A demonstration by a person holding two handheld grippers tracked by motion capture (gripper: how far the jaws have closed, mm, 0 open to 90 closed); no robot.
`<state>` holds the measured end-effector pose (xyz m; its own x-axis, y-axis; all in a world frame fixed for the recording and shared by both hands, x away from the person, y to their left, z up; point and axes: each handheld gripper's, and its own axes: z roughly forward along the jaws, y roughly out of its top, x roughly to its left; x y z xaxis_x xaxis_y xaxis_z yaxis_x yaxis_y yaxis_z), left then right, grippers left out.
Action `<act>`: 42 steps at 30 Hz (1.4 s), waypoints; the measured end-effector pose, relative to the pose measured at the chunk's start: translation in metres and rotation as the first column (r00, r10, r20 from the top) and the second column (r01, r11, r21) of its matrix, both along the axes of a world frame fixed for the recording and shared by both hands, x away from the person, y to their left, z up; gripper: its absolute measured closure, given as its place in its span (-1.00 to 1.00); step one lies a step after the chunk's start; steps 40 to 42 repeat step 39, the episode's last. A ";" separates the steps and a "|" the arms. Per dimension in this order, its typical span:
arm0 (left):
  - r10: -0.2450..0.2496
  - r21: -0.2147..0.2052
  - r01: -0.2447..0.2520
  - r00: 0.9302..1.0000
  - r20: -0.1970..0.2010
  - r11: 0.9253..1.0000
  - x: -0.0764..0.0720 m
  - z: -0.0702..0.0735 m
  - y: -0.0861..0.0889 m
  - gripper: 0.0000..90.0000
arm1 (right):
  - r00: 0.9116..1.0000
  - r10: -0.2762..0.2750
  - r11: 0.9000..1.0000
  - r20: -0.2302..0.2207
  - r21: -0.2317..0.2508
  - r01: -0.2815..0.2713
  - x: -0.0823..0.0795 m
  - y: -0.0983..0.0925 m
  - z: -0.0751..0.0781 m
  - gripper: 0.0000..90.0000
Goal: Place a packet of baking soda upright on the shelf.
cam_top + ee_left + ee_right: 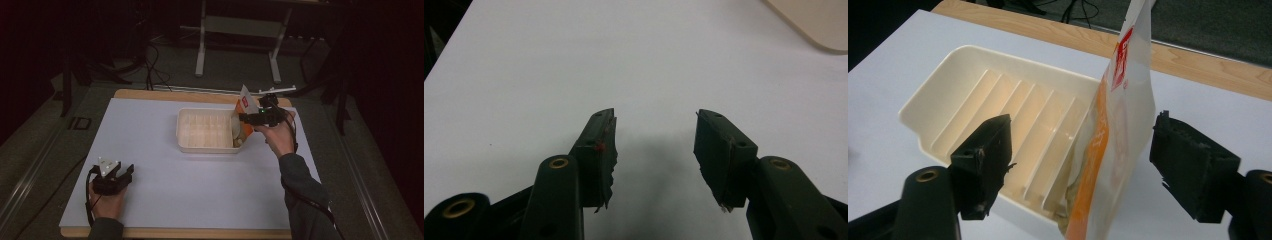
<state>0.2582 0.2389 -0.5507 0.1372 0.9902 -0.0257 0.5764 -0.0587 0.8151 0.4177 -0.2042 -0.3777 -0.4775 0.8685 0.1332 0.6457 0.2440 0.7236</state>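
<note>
Bag (pixel 1120 130), orange and white with a red label, stands upright at the right end of the cream tray (pixel 948 95), its lower part inside the tray by the end wall. Right claw (pixel 1080 165) is released: its jaws stand wide on both sides of the bag and do not press it. Left claw (pixel 655 150) is also released, with nothing between its jaws, low over the white bench (pixel 200 185), well apart from the tray.
</note>
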 end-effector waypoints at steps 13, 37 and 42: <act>0.004 -0.001 -0.004 1.000 0.004 1.000 0.000 0.000 0.000 0.13 | 0.997 0.044 0.998 0.071 0.030 -0.046 -0.032 -0.020 0.019 -0.46; -0.001 0.007 0.001 1.000 -0.004 1.000 0.001 0.000 -0.001 0.12 | 0.986 0.032 0.997 0.161 0.066 -0.043 -0.093 -0.059 -0.030 -0.08; 0.000 0.001 0.000 1.000 -0.014 1.000 0.001 -0.001 -0.001 0.10 | 0.986 0.016 0.998 0.168 0.052 -0.025 -0.096 -0.062 -0.035 -0.08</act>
